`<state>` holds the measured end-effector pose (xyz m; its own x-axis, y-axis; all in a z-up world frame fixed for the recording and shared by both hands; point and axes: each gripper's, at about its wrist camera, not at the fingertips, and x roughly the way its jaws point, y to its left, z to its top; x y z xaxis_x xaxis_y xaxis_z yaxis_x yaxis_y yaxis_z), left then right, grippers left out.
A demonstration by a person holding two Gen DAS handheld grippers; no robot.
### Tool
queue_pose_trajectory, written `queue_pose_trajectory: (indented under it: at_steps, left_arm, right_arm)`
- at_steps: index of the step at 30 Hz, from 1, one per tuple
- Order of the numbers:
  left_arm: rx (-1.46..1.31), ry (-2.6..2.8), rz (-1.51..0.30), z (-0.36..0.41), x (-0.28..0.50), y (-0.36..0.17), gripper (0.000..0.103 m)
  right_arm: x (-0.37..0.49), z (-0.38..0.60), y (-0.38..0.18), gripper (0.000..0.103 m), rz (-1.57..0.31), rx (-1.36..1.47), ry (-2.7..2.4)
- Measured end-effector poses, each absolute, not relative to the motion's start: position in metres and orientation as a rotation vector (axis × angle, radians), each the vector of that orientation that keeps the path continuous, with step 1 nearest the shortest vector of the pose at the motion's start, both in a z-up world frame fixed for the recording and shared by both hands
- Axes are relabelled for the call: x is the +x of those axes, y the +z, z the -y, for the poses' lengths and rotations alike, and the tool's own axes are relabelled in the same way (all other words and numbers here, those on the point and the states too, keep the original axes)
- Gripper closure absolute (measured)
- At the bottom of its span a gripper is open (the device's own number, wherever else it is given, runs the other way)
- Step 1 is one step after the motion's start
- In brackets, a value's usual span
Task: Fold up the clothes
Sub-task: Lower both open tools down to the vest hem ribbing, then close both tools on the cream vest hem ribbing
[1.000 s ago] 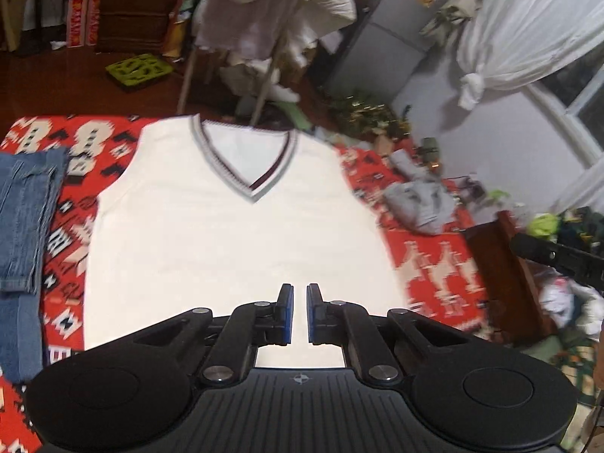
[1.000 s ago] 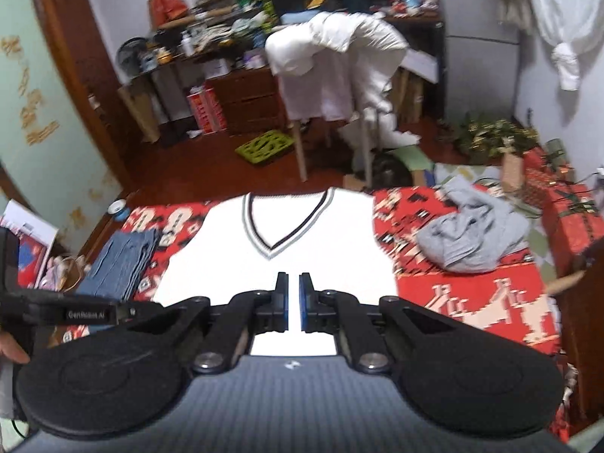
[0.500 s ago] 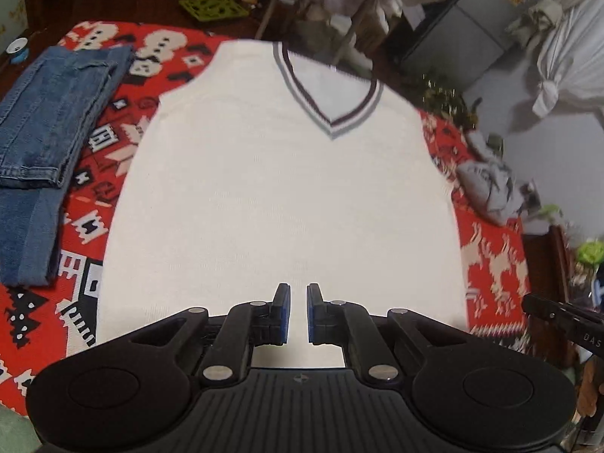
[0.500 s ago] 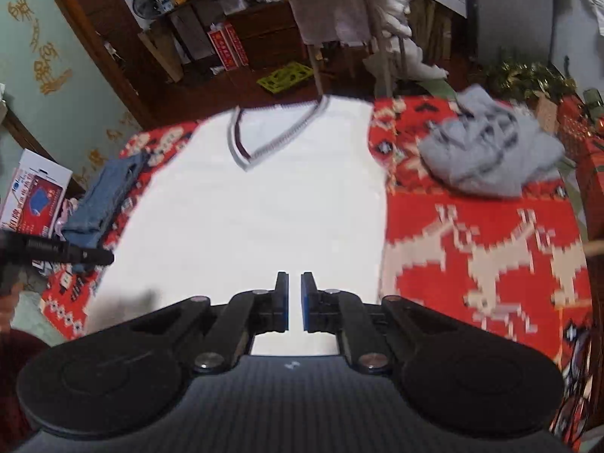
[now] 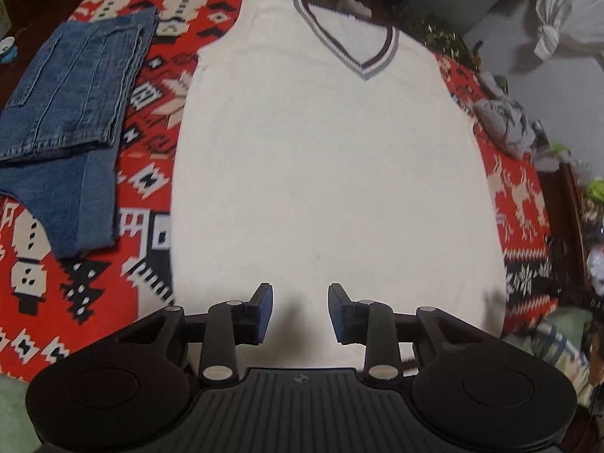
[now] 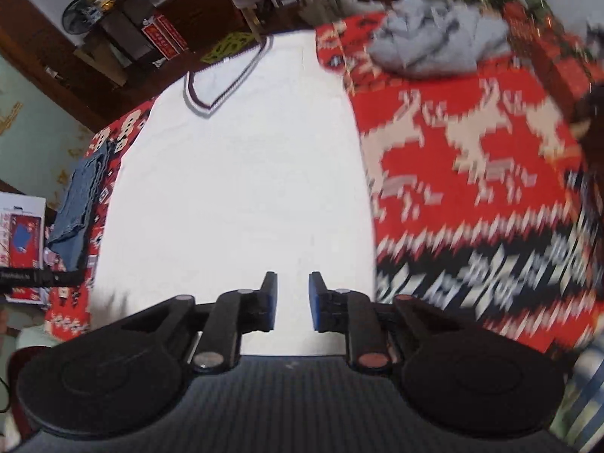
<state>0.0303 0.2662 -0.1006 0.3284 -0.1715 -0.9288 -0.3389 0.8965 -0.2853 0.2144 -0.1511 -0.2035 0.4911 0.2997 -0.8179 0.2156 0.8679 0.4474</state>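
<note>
A white V-neck vest (image 5: 328,173) lies flat on a red patterned blanket (image 5: 147,173). Left of the vest, folded jeans (image 5: 71,113). Over its hem, left claw (image 5: 300,313) and right claw (image 6: 292,300) hover parted, empty. Right of the vest, a crumpled grey garment (image 6: 438,45).

No lettering in either view is sharp enough to read.

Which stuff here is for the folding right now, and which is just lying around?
For the job:
white vest
left tool, open
right tool, open

Lying about:
folded jeans
crumpled grey garment
red patterned blanket underneath
</note>
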Motion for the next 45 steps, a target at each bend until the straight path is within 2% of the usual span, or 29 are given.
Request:
queue_pose_trajectory:
  at_steps: [5,17,20,28,38,40,45]
  left_arm:
    - [-0.533,0.127,-1.316,-0.284,0.016,-0.118,0.071]
    - [-0.632,0.146,-1.482,-0.309,-0.002,-0.157,0.071]
    - [-0.612,0.155,-1.552,-0.304,0.003,-0.166,0.078]
    - [-0.553,0.163,-1.666,-0.292,0.011,-0.178,0.078]
    - [-0.567,0.127,-1.727,-0.288,0.015,-0.19,0.078]
    - [-0.572,0.119,-1.728,-0.289,0.016,-0.192,0.074]
    - [-0.608,0.101,-1.72,-0.297,0.016,-0.193,0.072]
  right_arm:
    - [0.208,0.132,-0.214,0.072,-1.096,0.576,0.042]
    - [0.202,0.138,-0.261,0.071,-1.159,0.588,-0.059]
    - [0.198,0.145,-0.266,0.071,-1.178,0.623,-0.074]
    - [0.193,0.153,-0.28,0.071,-1.256,0.685,-0.1]
    - [0.185,0.16,-0.289,0.071,-1.349,0.74,-0.105]
    - [0.188,0.155,-0.296,0.071,-1.413,0.724,-0.108]
    - [0.192,0.153,-0.297,0.071,-1.41,0.769,-0.058]
